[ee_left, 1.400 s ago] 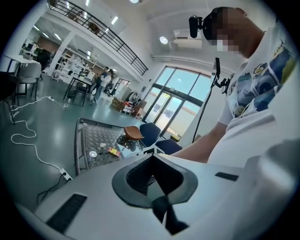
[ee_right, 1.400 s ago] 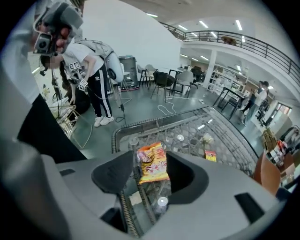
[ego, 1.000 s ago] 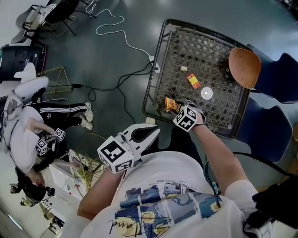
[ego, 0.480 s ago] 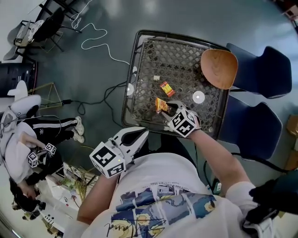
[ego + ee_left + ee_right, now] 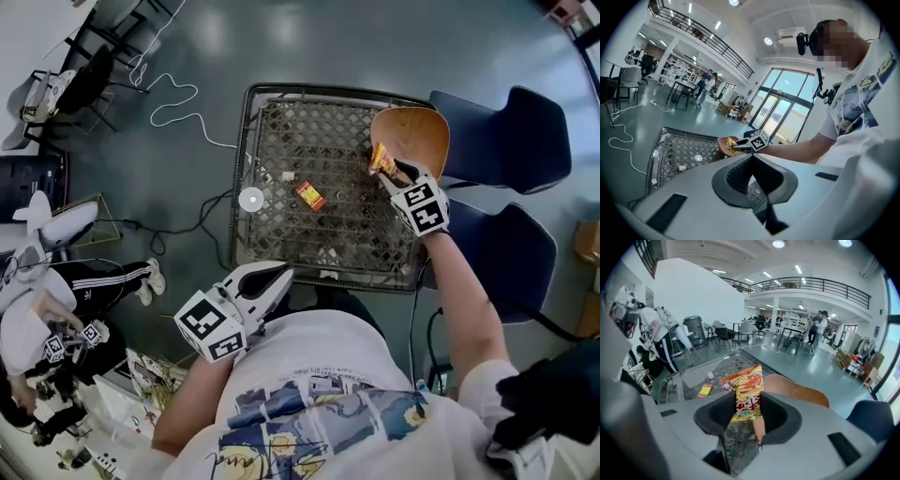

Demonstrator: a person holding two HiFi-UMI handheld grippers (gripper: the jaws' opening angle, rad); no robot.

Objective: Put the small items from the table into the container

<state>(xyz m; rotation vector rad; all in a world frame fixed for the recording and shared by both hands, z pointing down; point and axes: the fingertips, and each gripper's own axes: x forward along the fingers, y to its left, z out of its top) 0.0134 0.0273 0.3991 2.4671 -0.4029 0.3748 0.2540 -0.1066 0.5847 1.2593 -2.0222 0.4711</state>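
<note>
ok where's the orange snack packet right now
Head view, upper right: the orange snack packet is gripped in the right claw at the rim of the wooden bowl, over the mesh table.

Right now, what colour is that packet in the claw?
The packet is orange-yellow, red print; right gripper view.

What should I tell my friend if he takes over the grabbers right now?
Left gripper: shut, empty, held near the body.
Right gripper: shut on a snack packet, at the wooden bowl's rim.
Done: nothing visible lying in the bowl yet.
Left: drop this packet in, then collect the red packet, white bit and white disc from the mesh table.
</note>
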